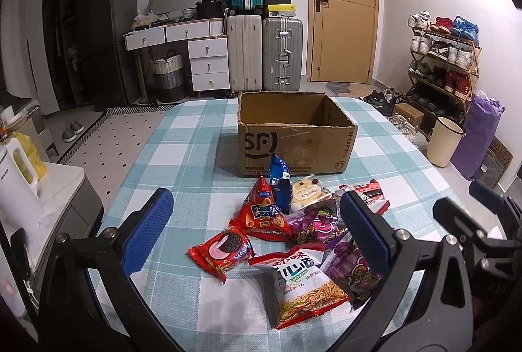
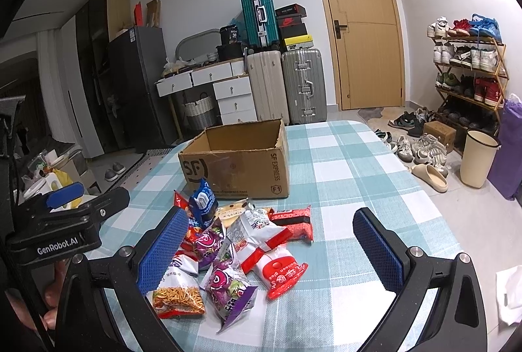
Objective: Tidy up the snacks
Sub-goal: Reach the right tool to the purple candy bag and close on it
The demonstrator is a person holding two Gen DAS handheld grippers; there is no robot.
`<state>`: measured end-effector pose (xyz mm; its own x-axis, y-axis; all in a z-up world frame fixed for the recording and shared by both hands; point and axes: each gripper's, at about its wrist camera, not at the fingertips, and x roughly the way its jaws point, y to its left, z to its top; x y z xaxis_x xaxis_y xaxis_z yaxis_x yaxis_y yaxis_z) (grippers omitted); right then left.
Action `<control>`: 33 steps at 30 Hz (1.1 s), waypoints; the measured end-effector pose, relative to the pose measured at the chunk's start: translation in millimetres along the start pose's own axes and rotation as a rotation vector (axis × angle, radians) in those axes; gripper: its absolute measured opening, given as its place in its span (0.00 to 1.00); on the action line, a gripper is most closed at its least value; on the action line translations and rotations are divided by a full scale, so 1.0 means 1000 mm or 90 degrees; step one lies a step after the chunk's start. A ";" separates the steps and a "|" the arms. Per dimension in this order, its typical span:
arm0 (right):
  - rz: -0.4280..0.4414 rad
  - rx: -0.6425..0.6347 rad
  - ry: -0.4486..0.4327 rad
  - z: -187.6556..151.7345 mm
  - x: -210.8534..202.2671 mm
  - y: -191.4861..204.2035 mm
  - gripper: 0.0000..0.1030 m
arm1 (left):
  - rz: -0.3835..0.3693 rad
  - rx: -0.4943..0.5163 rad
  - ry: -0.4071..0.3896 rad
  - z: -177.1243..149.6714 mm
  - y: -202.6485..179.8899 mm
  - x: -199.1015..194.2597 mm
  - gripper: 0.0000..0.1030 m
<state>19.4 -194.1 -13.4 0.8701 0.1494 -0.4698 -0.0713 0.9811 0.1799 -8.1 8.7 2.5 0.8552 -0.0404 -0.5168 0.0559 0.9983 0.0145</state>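
I hold a tool in each hand over the checked surface [image 1: 182,136], and both stand spread wide, pinching nothing.

Farthest left in the pile is the red Oreo packet [image 1: 222,249], lying flat just ahead of my left tool [image 1: 257,231] and between its two pads. Next comes the red triangular corn-snack bag [image 1: 261,215], then the blue packet [image 1: 280,185] standing on edge behind it, and the white-and-red noodle-snack bag [image 1: 300,283] nearest me. The purple candy bags [image 1: 313,224] lie close by the left tool's right-hand pad. On the right side of the pile are the white-and-red bag [image 2: 257,234], the red balloon-glue pack [image 2: 284,273] and the small red-and-black packet [image 2: 293,221].

My right tool [image 2: 277,250] hangs over that right half of the pile; the balloon-glue pack lies just ahead between its pads, its long axis slanting away to the right.

The open SF Express cardboard box [image 1: 293,143] stands upright beyond the pile, straight ahead of the left tool and ahead and a little left of the right one. It looks empty as far as I can see into it.

I judge nothing is sorted yet. Each hand has a packet close: Oreo for the left, balloon glue for the right; either then carries forward over the pile to the box.
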 end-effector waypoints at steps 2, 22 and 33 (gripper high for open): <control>0.008 -0.002 0.008 -0.002 0.002 0.001 1.00 | -0.001 -0.002 0.001 0.000 0.002 0.000 0.99; 0.062 0.007 0.072 -0.043 0.025 0.003 1.00 | 0.007 -0.027 0.011 -0.002 0.020 0.009 0.99; 0.101 0.021 0.126 -0.060 0.056 0.005 0.85 | 0.007 -0.037 0.022 -0.005 0.030 0.016 0.99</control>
<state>38.4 -172.9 -90.8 0.7364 0.3250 -0.5933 -0.1804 0.9396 0.2909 4.5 37.9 -9.5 0.8373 -0.0285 -0.5460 0.0150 0.9995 -0.0292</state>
